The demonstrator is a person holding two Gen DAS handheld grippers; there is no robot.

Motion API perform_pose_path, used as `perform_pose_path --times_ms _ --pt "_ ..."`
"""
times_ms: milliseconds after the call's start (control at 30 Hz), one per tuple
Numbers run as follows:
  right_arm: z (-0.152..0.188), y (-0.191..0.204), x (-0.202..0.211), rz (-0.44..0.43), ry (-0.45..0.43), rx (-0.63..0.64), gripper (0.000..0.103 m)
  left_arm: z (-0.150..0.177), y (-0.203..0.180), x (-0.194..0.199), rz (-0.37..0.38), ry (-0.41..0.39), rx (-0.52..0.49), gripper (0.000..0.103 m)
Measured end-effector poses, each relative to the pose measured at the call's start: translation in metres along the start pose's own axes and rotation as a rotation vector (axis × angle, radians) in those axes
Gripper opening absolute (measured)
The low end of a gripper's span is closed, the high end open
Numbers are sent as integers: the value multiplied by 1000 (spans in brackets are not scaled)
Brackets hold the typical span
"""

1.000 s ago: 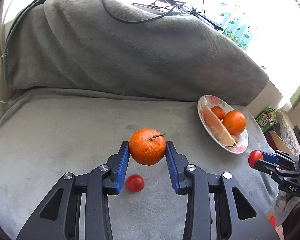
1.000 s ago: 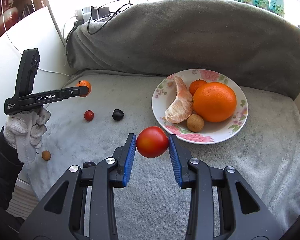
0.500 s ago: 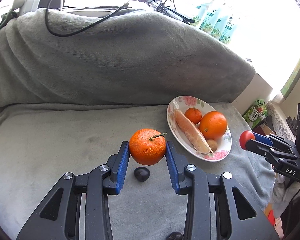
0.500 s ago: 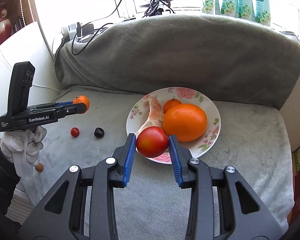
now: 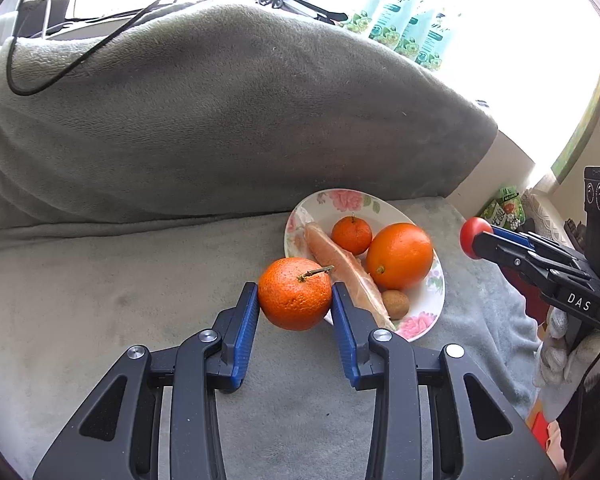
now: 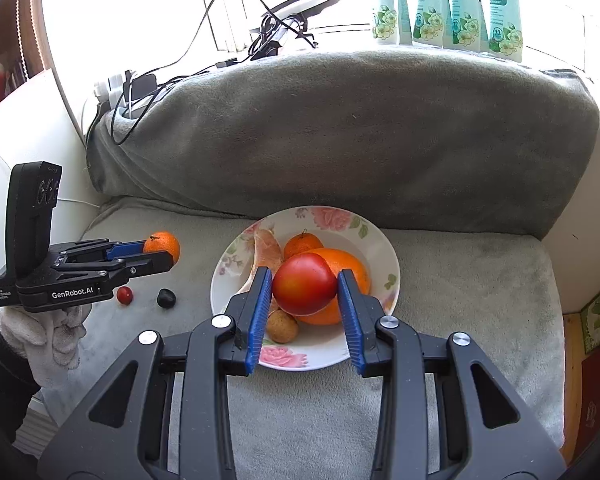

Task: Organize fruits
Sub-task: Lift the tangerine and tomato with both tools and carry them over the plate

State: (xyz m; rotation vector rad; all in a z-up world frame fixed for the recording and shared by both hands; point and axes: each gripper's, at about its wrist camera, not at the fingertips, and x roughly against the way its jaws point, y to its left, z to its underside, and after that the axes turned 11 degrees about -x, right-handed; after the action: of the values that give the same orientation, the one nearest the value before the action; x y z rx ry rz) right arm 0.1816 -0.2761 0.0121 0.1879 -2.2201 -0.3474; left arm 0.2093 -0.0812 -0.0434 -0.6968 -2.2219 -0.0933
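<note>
My left gripper (image 5: 295, 306) is shut on a stemmed mandarin (image 5: 295, 294), held in the air just left of the flowered plate (image 5: 420, 316). My right gripper (image 6: 304, 292) is shut on a red tomato (image 6: 305, 283), hanging over the plate (image 6: 384, 248). On the plate lie a large orange (image 5: 399, 255), a small mandarin (image 5: 352, 235), a peeled pomelo segment (image 5: 346, 270) and a small brown fruit (image 5: 396, 304). From the right wrist view, the left gripper (image 6: 162, 254) with its mandarin (image 6: 162, 245) is seen left of the plate. The tomato (image 5: 474, 232) shows at the right of the left wrist view.
A small red cherry tomato (image 6: 124, 295) and a dark round fruit (image 6: 166, 298) lie on the grey blanket (image 6: 480, 280) left of the plate. A blanket-covered backrest (image 6: 340, 132) rises behind, with cables (image 6: 204, 40) and green-white packs (image 6: 448, 4) on the sill. Gloved hands (image 6: 48, 332) hold both grippers.
Both grippers moved toward the plate with their fruit. The left one passed the cherry tomato and dark fruit to the plate's left edge; the right one now hangs over the plate.
</note>
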Motion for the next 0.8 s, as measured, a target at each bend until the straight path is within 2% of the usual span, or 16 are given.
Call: perform_pose_path --times_ms 800 --pt "-33 -24 -52 25 25 -35 35 -13 -15 -40 46 54 -23 35"
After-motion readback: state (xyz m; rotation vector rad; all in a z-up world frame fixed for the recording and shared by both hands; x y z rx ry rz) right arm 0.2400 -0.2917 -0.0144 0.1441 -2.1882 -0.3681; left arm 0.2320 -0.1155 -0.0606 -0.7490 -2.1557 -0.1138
